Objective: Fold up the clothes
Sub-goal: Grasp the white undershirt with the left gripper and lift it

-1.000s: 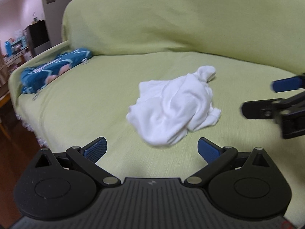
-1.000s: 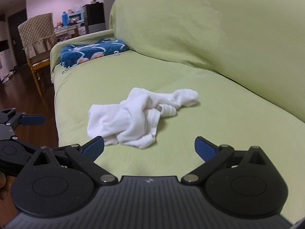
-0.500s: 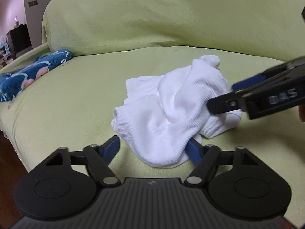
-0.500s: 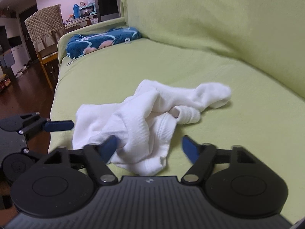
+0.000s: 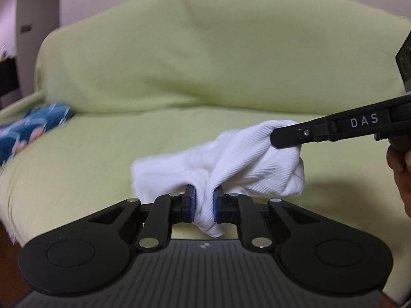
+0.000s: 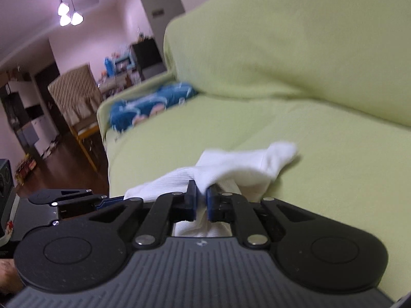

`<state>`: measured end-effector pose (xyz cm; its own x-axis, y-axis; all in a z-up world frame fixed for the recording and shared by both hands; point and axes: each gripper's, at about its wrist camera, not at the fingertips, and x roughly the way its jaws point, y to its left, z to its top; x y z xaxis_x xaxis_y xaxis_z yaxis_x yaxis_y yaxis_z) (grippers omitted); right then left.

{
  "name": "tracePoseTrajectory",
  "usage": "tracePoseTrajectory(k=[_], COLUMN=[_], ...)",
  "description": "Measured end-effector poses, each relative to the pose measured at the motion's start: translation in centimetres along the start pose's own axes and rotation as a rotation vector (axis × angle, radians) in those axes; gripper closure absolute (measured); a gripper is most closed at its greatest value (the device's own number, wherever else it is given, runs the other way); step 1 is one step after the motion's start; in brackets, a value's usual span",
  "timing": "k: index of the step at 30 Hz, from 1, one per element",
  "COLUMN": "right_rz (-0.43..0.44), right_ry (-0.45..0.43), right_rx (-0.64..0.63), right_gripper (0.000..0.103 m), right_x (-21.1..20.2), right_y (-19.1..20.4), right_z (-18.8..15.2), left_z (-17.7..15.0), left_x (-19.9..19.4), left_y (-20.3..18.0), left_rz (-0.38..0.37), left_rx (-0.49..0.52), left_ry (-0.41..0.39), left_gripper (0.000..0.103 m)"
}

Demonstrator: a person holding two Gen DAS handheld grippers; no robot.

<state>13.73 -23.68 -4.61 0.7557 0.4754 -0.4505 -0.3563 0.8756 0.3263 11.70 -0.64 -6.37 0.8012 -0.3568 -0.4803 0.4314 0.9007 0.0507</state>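
The left gripper (image 5: 203, 203) is closing, its blue pads already pinching a bunch of the white garment (image 5: 246, 164) at its near edge. The right gripper (image 6: 202, 200) is closing too, clamped on a fold of the same cloth farther right. The garment hangs crumpled between them, apparently lifted a little off the green sofa (image 5: 102, 154), though blur makes that uncertain. At the sofa's far left end lies a blue patterned cloth (image 5: 28, 128). Beyond it stand a covered chair (image 6: 74, 95) and a ceiling lamp (image 6: 68, 12).

Left tongs (image 5: 203, 203) closing, pads pinching white cloth (image 5: 246, 164) — right tongs (image 6: 201, 201) closing likewise, side by side
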Motion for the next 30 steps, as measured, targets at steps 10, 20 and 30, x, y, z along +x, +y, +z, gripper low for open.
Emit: tracePoseTrajectory(k=[10, 20, 30], right_rz=[-0.159, -0.282, -0.338], right_ry=[-0.246, -0.402, -0.341], right_rx=[0.065, 0.099, 0.239], right_gripper=[0.098, 0.099, 0.099], right_x=[-24.5, -43.4, -44.6], right_y=[0.5, 4.5, -2.2], right_z=[0.9, -2.4, -3.1], left_z=[6.6, 9.0, 10.7], left_x=[-12.7, -21.8, -14.2], left_y=[-11.8, -19.8, -25.0], left_rz=[-0.345, -0.668, -0.750], left_rx=[0.119, 0.142, 0.151], left_ry=[-0.149, -0.177, 0.003], left_gripper=[0.091, 0.091, 0.091])
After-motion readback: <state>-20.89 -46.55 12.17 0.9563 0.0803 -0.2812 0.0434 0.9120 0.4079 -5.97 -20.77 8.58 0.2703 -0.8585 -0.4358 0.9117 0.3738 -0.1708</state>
